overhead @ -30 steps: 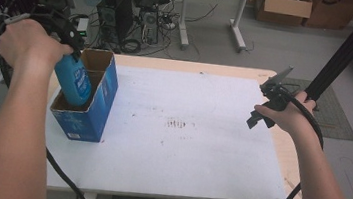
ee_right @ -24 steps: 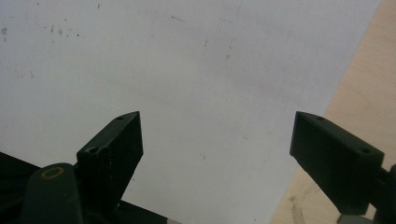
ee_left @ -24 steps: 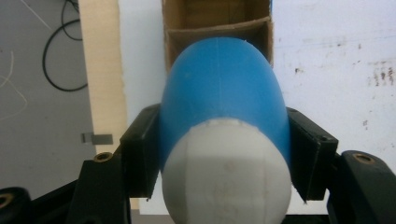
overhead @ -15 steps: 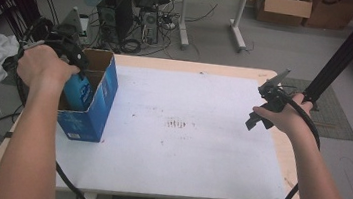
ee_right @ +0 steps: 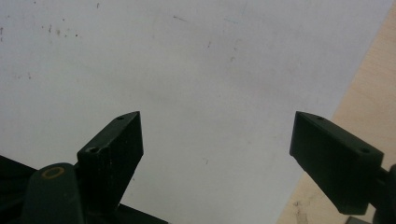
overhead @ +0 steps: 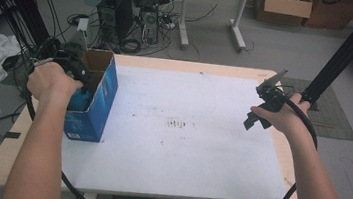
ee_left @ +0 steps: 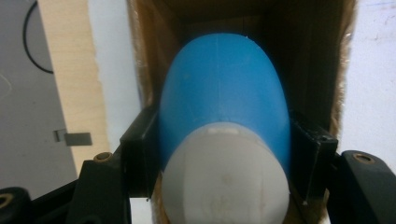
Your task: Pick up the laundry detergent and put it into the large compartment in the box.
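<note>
Presently the left gripper (ee_left: 224, 154) is clamped on a blue bottle with a white cap (ee_left: 223, 121), one black jaw pressed flat against each flank of the bottle just above the cap. The bottle hangs inside the open top of the blue cardboard box (overhead: 97, 101), with the brown inner walls (ee_left: 308, 60) of the box close around it on both sides; whether the bottle's far end touches the box floor cannot be told. In the high view the left hand (overhead: 51, 81) sits directly over the box opening, and a little of the blue bottle shows below the knuckles. The box stands upright on the white table surface (overhead: 183, 150), near the table's left edge. The right gripper (ee_right: 217, 144) is slack, its jaws standing wide apart with nothing between them, over bare white surface well to the right of the box, near the table's right wooden rim (ee_right: 369, 93). The right hand (overhead: 278, 116) holds it above that edge.
</note>
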